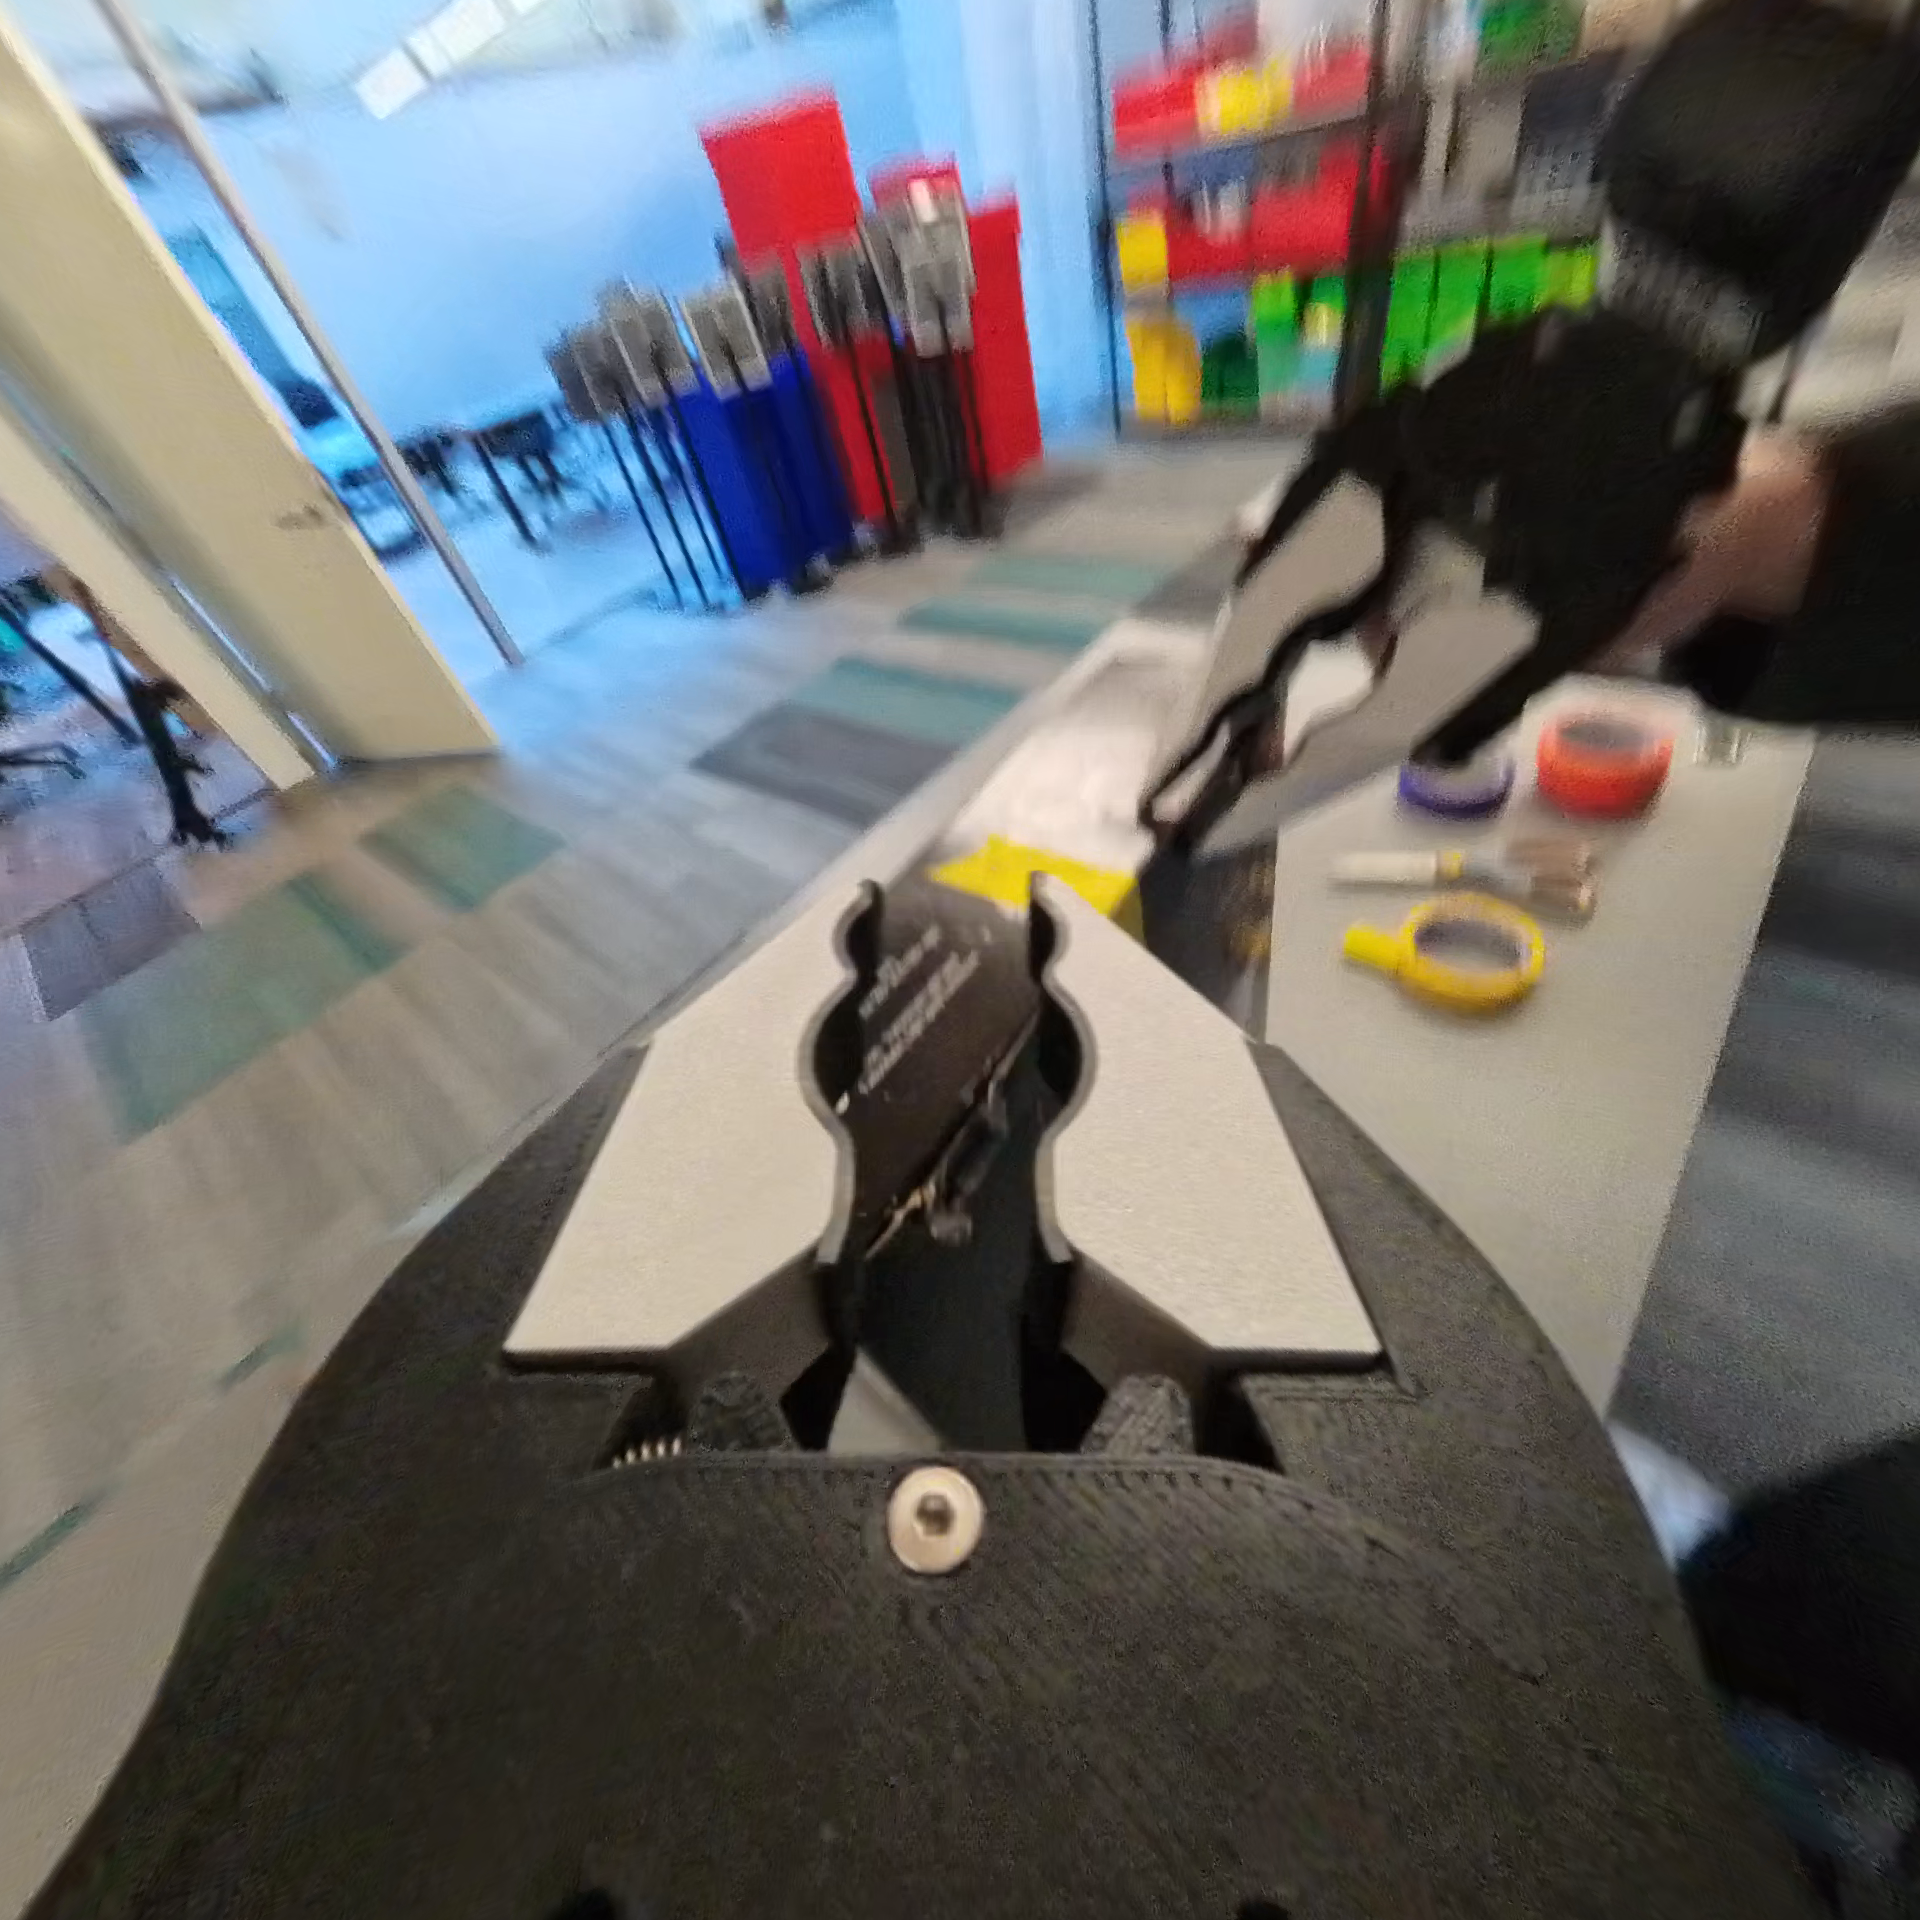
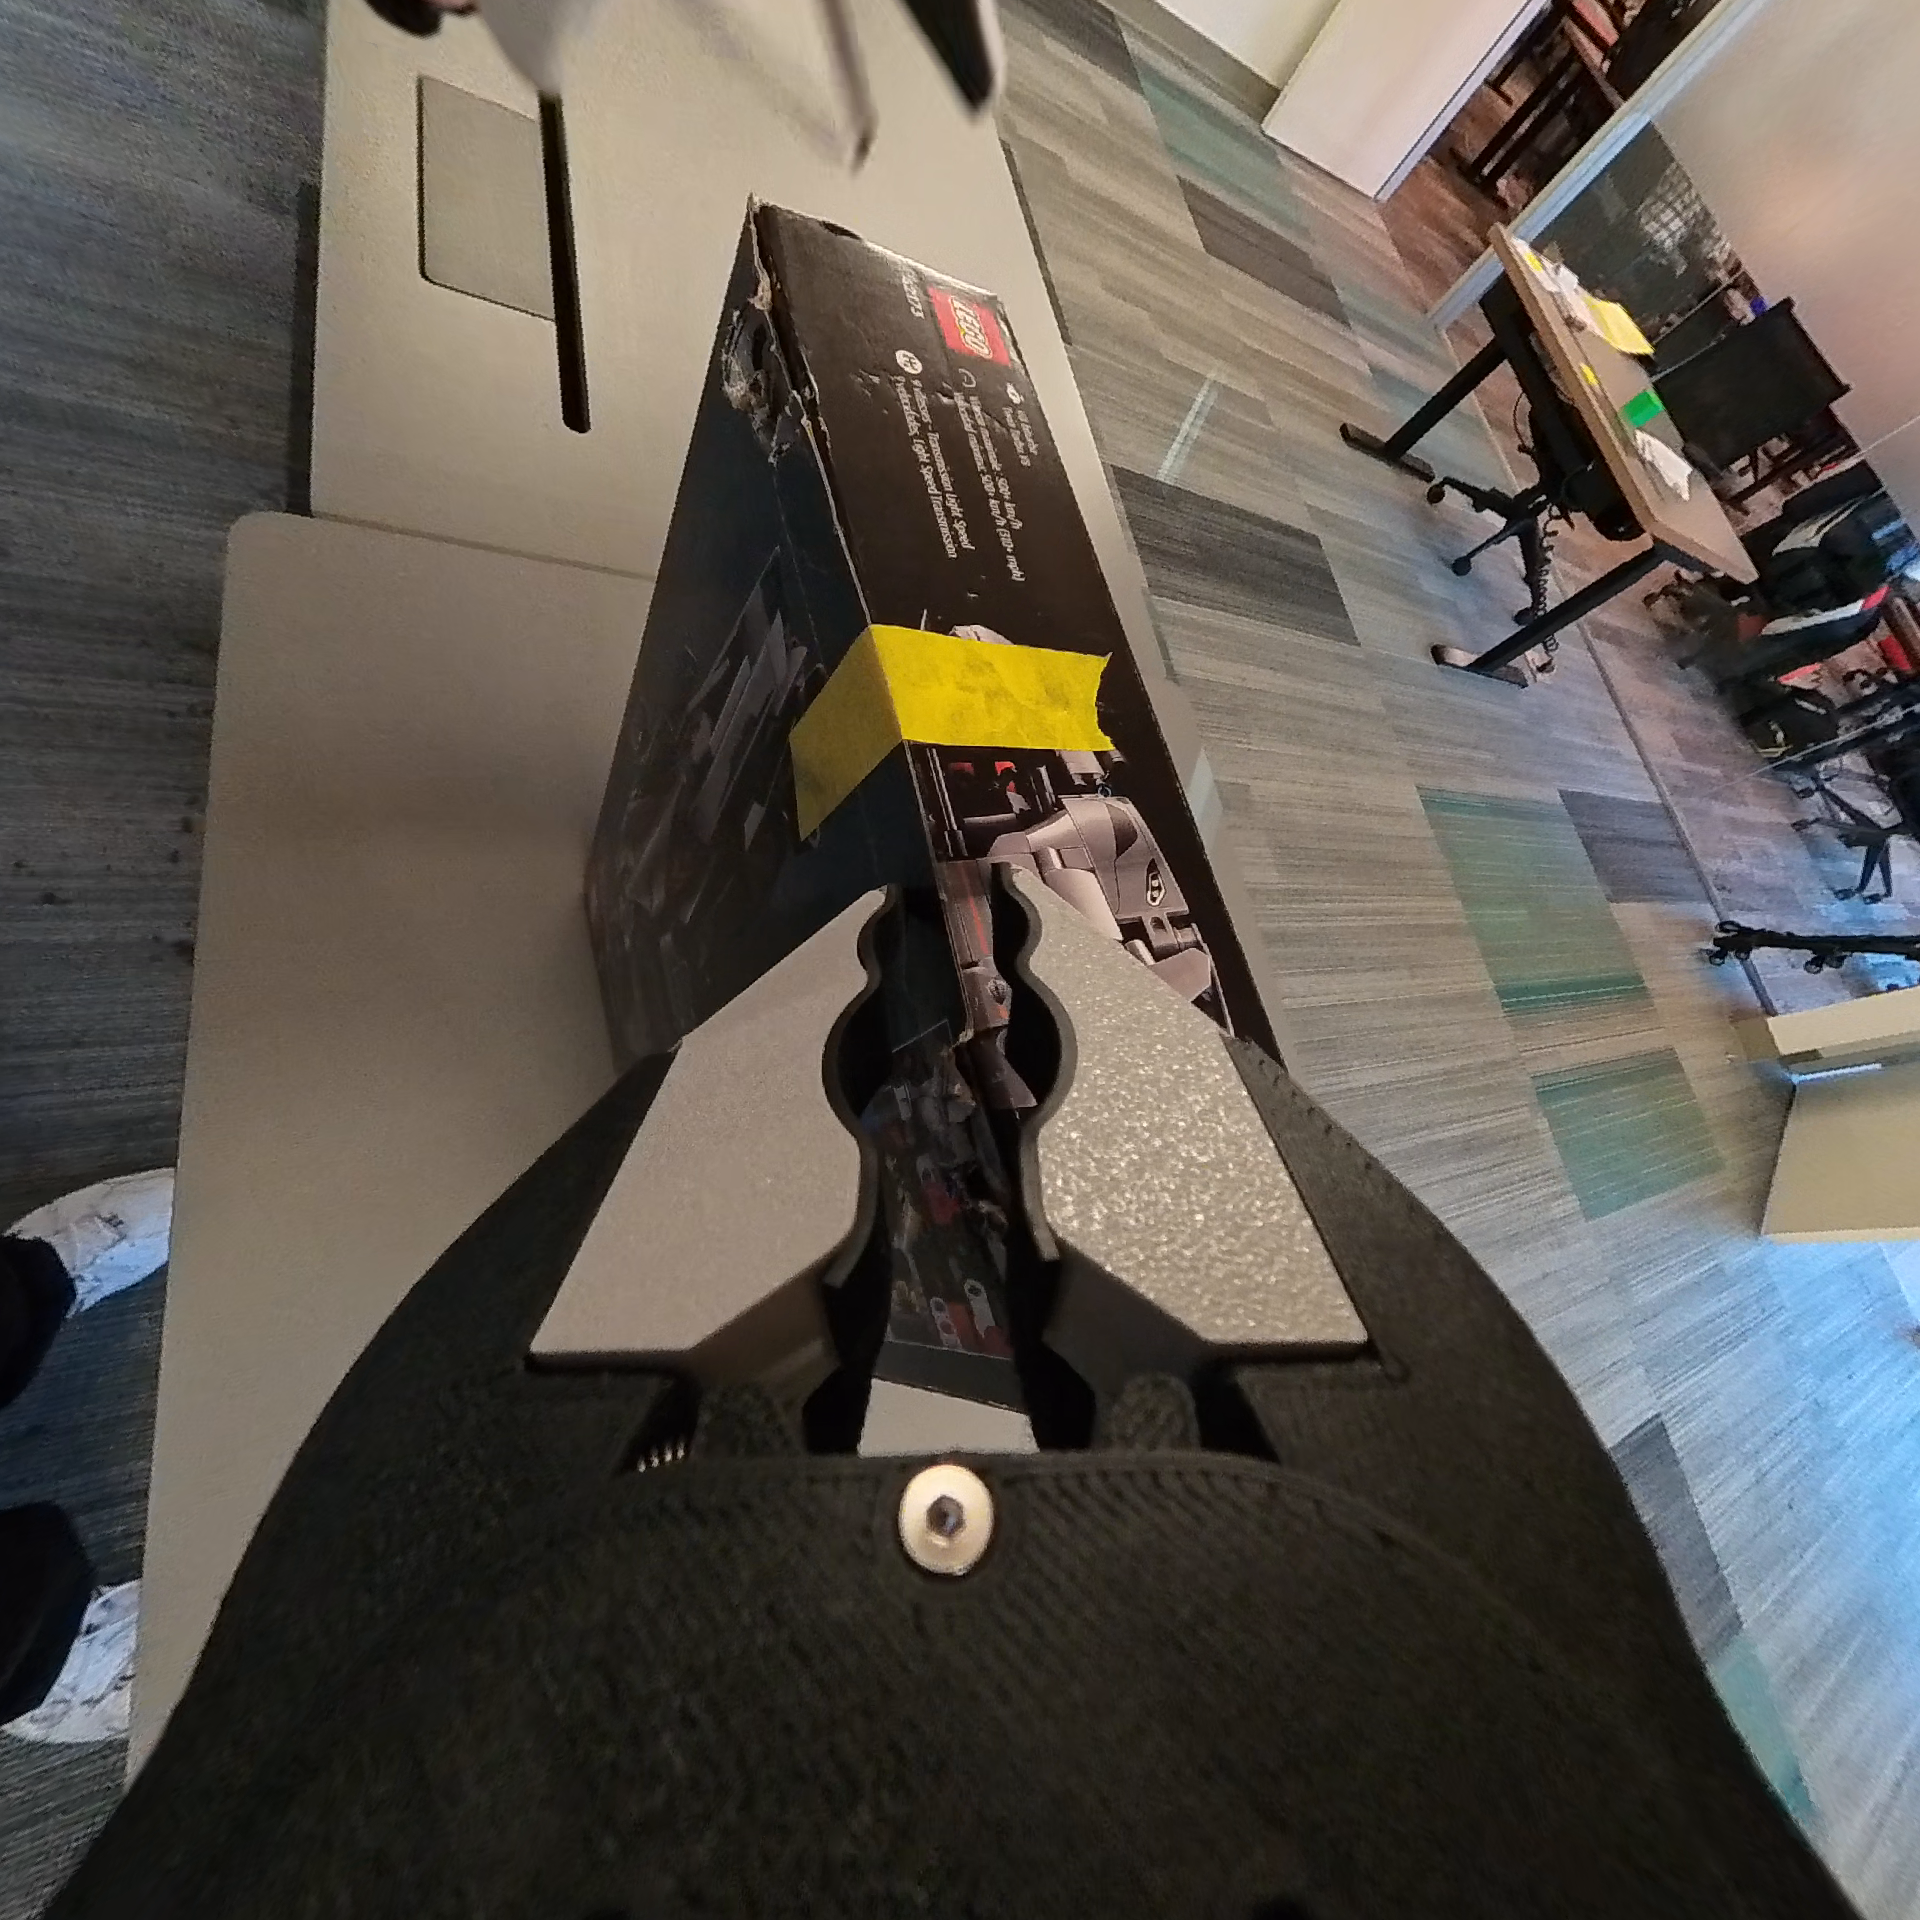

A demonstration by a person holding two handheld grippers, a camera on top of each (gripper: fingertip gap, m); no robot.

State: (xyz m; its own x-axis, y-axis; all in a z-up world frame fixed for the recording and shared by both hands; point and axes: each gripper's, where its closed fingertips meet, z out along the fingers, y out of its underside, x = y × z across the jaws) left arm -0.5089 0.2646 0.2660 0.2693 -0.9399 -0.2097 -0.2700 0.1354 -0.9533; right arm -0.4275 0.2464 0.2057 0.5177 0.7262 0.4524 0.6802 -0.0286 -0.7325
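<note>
A long black toy box with a strip of yellow tape stands on its long narrow side on a grey table. My right gripper is closed on the box's upper edge at the near end. In the left wrist view, my left gripper is closed on the box's other end, with its printed black panel between the fingers. The tape shows just past the fingertips. The right gripper also shows there, held by a hand. The left gripper is blurred at the top of the right wrist view.
Behind the box lie an orange tape roll, a purple roll, a yellow tape ring and a marker. A person's shoes are at the table's edge. A desk with chairs stands across the carpet. Left tips to right tips: about 11 cm.
</note>
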